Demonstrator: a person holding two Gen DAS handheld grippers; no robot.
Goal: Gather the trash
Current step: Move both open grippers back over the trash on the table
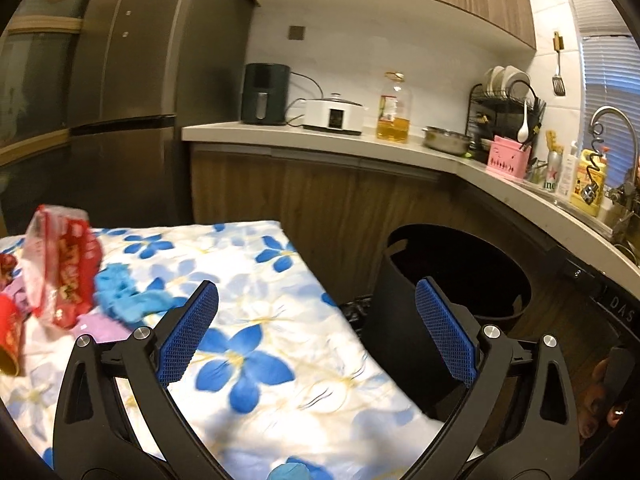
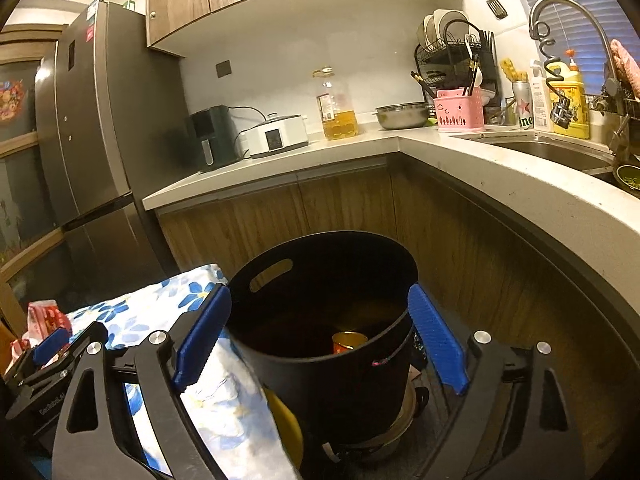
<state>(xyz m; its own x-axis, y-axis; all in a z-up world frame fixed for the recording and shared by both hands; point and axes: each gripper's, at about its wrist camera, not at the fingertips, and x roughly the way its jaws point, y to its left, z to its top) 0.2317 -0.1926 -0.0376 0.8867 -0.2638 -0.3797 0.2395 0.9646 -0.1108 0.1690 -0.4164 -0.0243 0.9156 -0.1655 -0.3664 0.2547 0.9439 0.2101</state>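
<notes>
Hovered right tool (image 2: 320, 336) over bin (image 2: 320, 360), jaws apart and empty, can (image 2: 349, 342) already inside; swung left tool (image 1: 316, 332), likewise apart, toward wrapper (image 1: 60, 264) on desk (image 1: 280, 380), probably next.

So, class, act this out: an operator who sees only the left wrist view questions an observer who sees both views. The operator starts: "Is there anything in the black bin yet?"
Observer: Yes. The right wrist view looks down into the black bin. One red-and-gold container lies at the bottom.
Operator: Is the right gripper carrying anything?
Observer: No. The right gripper has its jaws open and empty, in front of the bin's mouth.
Operator: Does the floral cloth reach the bin?
Observer: The floral cloth hangs down right beside the bin's wall. I cannot tell whether they touch.
</notes>
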